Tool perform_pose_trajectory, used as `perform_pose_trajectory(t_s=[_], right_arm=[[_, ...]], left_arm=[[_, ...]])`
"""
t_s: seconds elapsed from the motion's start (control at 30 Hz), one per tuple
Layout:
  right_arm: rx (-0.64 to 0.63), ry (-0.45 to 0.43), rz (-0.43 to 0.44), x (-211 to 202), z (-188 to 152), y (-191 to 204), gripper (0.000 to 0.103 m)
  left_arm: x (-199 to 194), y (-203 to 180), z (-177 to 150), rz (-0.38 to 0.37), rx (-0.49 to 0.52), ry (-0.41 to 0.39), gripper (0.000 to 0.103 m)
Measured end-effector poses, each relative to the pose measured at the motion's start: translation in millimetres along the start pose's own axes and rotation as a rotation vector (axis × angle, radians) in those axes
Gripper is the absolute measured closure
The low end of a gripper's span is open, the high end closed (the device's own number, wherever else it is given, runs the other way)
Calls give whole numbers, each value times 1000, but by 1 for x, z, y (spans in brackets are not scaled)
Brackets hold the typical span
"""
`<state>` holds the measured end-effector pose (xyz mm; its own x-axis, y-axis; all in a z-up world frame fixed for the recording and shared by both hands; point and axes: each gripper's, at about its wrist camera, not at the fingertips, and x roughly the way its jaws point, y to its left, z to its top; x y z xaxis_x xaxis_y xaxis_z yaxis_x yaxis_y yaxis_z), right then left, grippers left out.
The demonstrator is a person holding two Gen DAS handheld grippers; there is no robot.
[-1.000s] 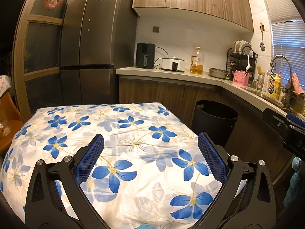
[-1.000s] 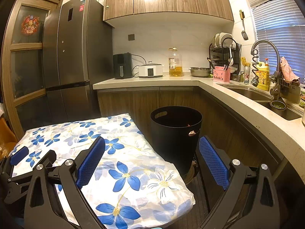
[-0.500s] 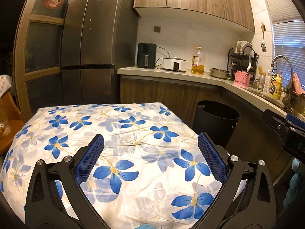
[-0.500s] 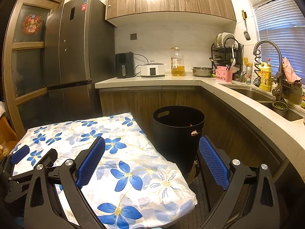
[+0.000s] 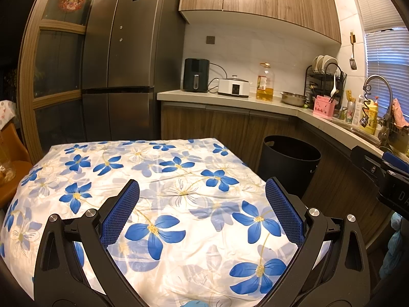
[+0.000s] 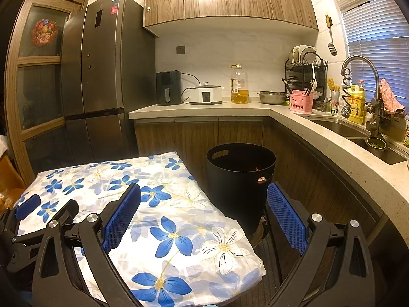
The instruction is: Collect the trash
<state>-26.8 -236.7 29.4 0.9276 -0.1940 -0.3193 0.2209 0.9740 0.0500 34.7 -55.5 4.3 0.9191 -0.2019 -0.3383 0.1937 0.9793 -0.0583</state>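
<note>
Left wrist view: left claw (image 5: 202,204) spread wide, nothing between its blue pads (image 5: 121,212); it hangs over the tabletop (image 5: 179,179), which is covered by a white cloth printed with blue flowers. No loose trash visible on the cloth. Black trash bin (image 5: 288,161) stands on the floor just beyond the tabletop's far right corner, against the wood cabinets. Part of the right claw (image 5: 383,171) shows at the right edge.

Right wrist view: right claw (image 6: 204,211) also spread wide and empty, positioned over the right edge of the tabletop (image 6: 158,204), with the trash bin (image 6: 240,181) straight ahead and just beside that edge. Bin is open-topped; a small pinkish scrap (image 6: 261,179) shows at the handle cutout on its near right side. Left claw (image 6: 46,209) visible at lower left over the cloth. The counter (image 6: 204,108) behind carries an air fryer, a cooker and an oil bottle.
</note>
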Motion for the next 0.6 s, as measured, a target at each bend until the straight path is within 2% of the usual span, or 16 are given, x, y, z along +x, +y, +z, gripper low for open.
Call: perform_pose_trajectory(t_s=[0.6], right_arm=[[2,-4,0,-1,1,0,8]], left_arm=[[0,0,1,0,1,-3,6]])
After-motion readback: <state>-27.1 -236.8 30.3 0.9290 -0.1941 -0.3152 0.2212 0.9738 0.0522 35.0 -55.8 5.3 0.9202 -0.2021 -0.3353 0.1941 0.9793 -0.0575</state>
